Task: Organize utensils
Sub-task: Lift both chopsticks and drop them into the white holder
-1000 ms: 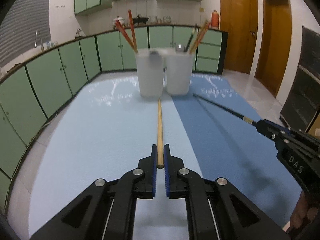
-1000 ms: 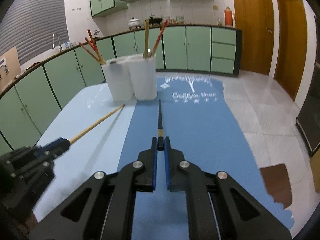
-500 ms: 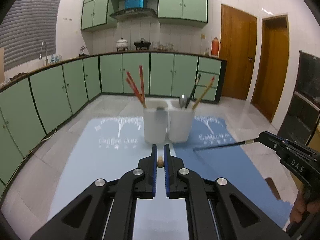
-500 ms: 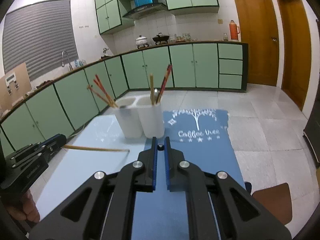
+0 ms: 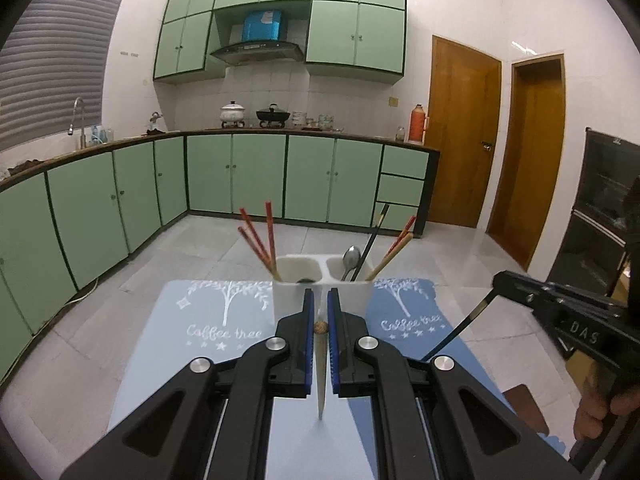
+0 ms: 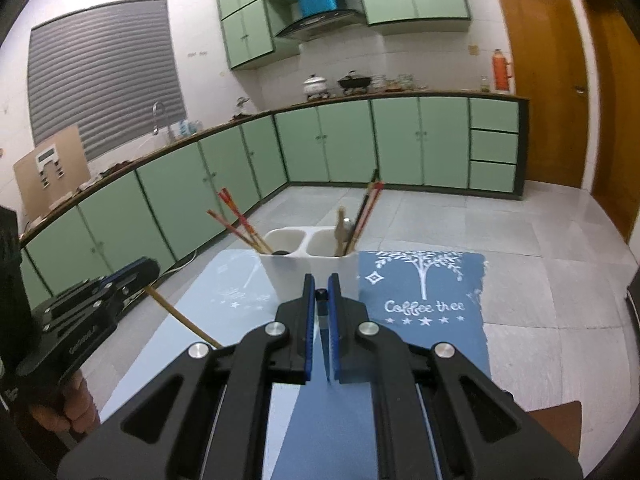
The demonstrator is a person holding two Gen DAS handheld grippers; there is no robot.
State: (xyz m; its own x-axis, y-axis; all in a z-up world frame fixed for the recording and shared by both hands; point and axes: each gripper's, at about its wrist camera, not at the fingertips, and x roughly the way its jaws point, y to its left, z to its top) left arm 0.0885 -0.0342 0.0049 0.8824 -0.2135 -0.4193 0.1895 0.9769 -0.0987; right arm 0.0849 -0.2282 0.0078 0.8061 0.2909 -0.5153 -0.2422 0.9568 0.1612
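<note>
Left gripper (image 5: 318, 316): black frame, blue-padded fingers, jaws clamped, pointing slightly downward. Right gripper (image 6: 321, 294): same build, jaws likewise clamped, similar tilt. A hand (image 5: 604, 410) grips the right gripper's handle.

I am in a home kitchen: green cabinets (image 5: 256, 176) line the walls, a range hood (image 5: 256, 51) hangs over pots (image 5: 233, 113), and a faucet (image 5: 78, 120) stands beneath a shuttered window.
</note>
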